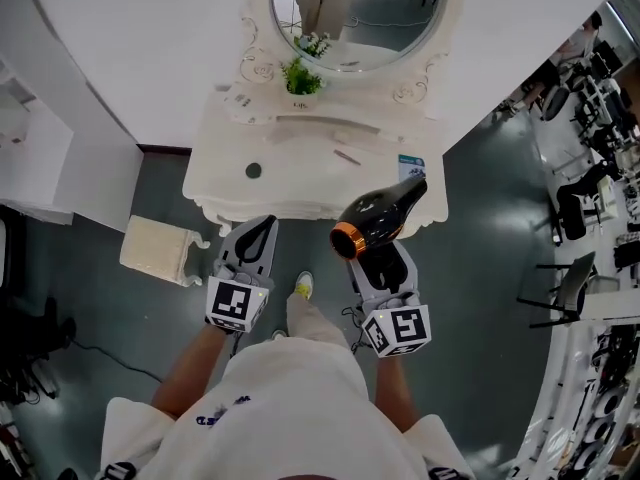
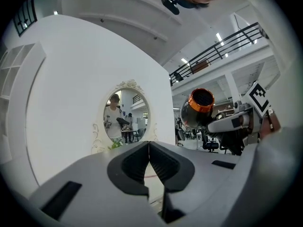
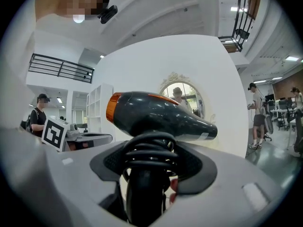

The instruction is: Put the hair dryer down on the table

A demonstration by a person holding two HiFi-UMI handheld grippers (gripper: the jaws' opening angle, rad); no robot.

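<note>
So the right gripper (image 1: 386,268) is clamped on the hair dryer (image 1: 380,218) by its cord-wrapped handle, holding it level over the vanity table (image 1: 300,193) front edge, ready to set down, while the left gripper (image 1: 258,233) sits pinched closed, empty.

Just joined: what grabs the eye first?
A black hair dryer with an orange ring stands out, clamped in the right hand-held gripper at the front edge of the white dressing table. Behind it is an oval mirror; the left hand-held gripper is shut, empty.
</note>
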